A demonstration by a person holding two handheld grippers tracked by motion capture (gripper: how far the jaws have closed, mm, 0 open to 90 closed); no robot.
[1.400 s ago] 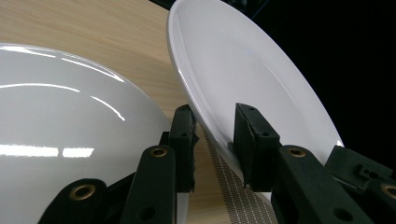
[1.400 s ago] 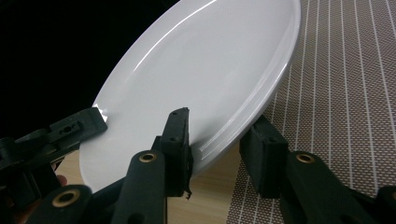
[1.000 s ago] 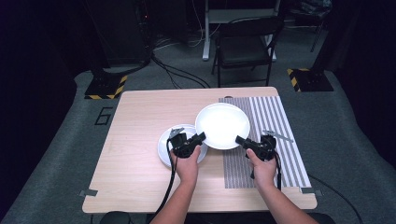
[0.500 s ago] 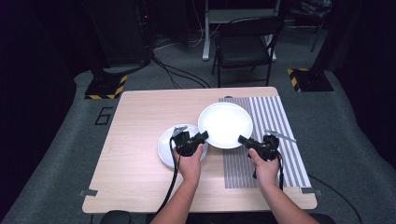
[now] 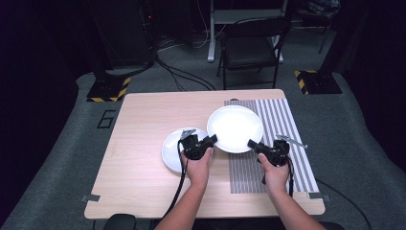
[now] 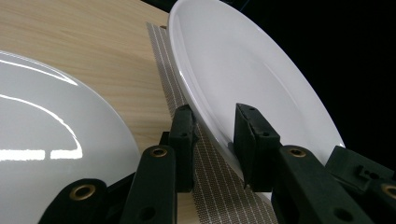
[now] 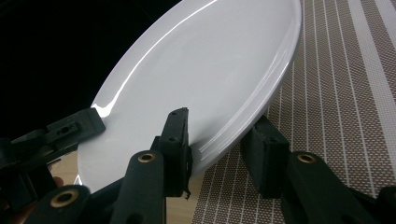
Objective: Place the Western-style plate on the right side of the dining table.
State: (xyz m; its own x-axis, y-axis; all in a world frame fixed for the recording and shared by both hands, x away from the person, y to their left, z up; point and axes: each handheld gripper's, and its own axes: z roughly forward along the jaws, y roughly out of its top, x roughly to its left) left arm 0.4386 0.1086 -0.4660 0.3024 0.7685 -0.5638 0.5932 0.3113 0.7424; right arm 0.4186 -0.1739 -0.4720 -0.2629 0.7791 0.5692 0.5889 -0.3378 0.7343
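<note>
Overhead light hits only my table [image 5: 143, 143]; the room around it is near black. High view is soft and low-detail. Big plate [image 5: 235, 128] blows out to flat white. Small plate [image 6: 42, 140] beside it carries streaky glare. My close-up jaws are slightly blurred, plate shadow underneath.

the big plate [image 5: 235, 128], clamped at its near rim by the left gripper [image 5: 211, 140] and the right gripper [image 5: 253, 144], blocks the table's [image 5: 143, 120] middle and the mat's [image 5: 282, 120] left strip. the small plate [image 5: 171, 152] lies just left of it, under the left gripper. bare wood lies open far and left, and along the near edge; the mat's right stripes are free.
</note>
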